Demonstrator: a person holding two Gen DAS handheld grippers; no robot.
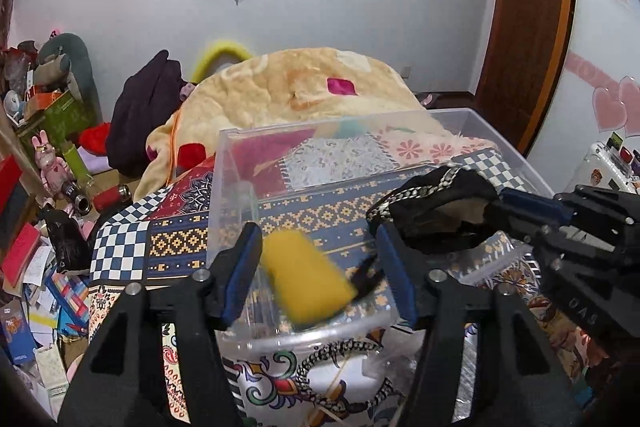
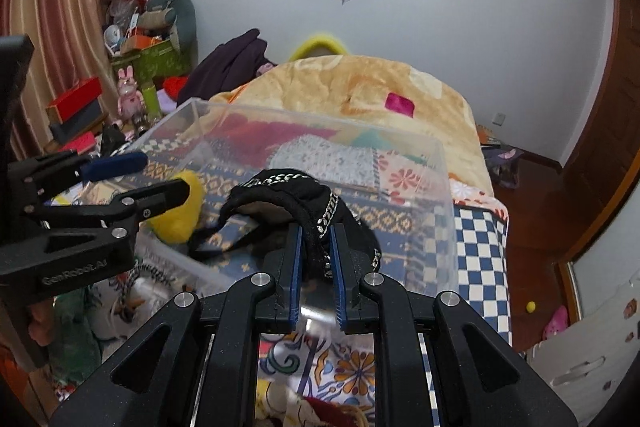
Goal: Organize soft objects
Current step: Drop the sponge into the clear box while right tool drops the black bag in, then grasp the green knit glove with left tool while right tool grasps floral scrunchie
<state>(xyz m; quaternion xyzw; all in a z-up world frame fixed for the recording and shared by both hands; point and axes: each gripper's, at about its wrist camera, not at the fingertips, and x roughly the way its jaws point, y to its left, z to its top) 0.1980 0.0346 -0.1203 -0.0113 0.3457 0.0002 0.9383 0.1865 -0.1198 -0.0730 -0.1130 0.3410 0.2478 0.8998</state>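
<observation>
Soft objects, two in play. Yellow plush (image 1: 306, 275): lower centre of the left wrist view, blurred, lying between the wide-spread fingers of the left gripper (image 1: 318, 259) and not visibly pinched; it sat within the near end of the clear plastic bin (image 1: 460, 115), apparently just let go or dropping, though the blur left that uncertain. Black fabric item with chain trim (image 2: 280, 203): centre of the right wrist view, clamped between the narrow-set fingers of the right gripper (image 2: 316, 259) and held above the bin's open top, part of it hanging loose toward the left of the frame. Bin: rested on a patterned bedspread (image 1: 132, 243), with a beige blanket (image 1: 304, 83) heaped behind it in the upper middle.

Progress, as a judgement: the plush counted as placed or nearly so; the black item remained to be lowered and released. Other patterned fabric pieces showed at the bottom edge of both views, outside the bin; whether they belonged to the job could not be told.
</observation>
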